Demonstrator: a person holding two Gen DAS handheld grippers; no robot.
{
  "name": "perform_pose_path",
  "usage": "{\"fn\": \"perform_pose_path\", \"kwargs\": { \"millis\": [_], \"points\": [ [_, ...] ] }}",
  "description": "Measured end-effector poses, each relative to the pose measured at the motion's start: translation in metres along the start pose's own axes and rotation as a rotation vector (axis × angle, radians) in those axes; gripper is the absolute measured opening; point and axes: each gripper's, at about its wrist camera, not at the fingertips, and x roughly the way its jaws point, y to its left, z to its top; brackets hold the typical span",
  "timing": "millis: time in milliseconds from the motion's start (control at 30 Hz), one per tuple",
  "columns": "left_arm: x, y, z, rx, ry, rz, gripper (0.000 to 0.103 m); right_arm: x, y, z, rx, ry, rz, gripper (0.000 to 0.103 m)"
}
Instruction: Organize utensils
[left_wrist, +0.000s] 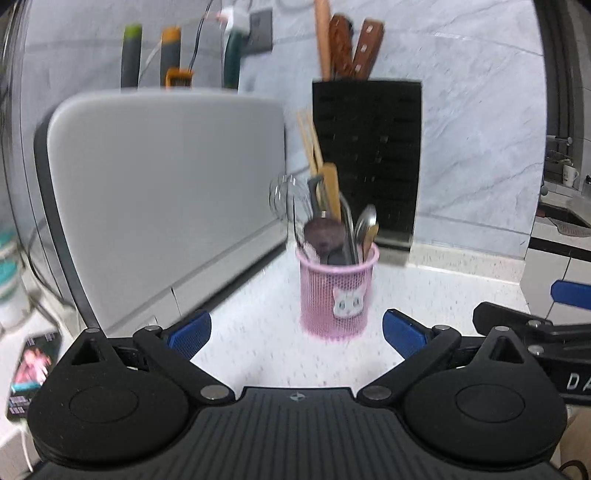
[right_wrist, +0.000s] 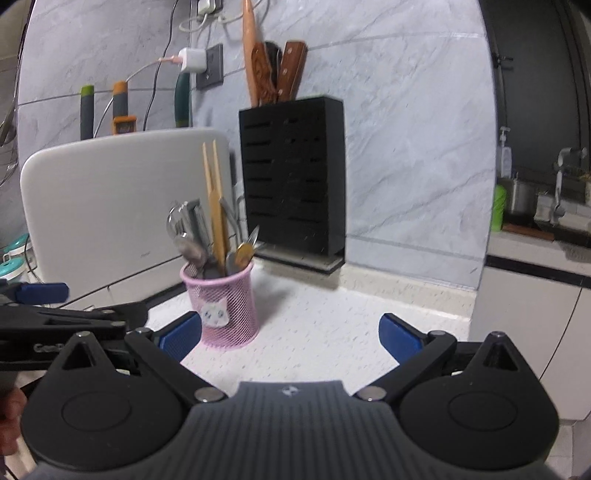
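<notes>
A pink mesh cup (left_wrist: 338, 295) with a cat sticker stands upright on the white speckled counter (left_wrist: 258, 332). It holds chopsticks (left_wrist: 312, 147), spoons, a whisk and a dark brush. My left gripper (left_wrist: 297, 332) is open just short of the cup, nothing between its blue pads. In the right wrist view the same pink mesh cup (right_wrist: 221, 302) sits ahead and to the left. My right gripper (right_wrist: 290, 336) is open and empty; its left pad stands beside the cup's base. The left gripper (right_wrist: 44, 295) shows at the left edge.
A black slotted knife block (right_wrist: 291, 173) with wooden handles stands against the marble wall behind the cup. A white appliance (right_wrist: 110, 199) fills the left side. Chargers and cables hang above it. A sink area (right_wrist: 546, 206) lies at the far right, past the counter's edge.
</notes>
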Motion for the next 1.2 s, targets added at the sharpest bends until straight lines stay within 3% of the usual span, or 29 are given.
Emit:
{"fn": "perform_pose_path", "kwargs": {
  "millis": [533, 1200],
  "points": [
    [0.023, -0.002, -0.007, 0.003, 0.064, 0.0, 0.103, 0.026, -0.006, -0.015, 0.037, 0.072, 0.007, 0.1],
    [0.017, 0.0, -0.002, -0.004, 0.047, 0.009, 0.103, 0.024, -0.004, -0.012, 0.021, 0.063, 0.003, 0.1]
  ]
}}
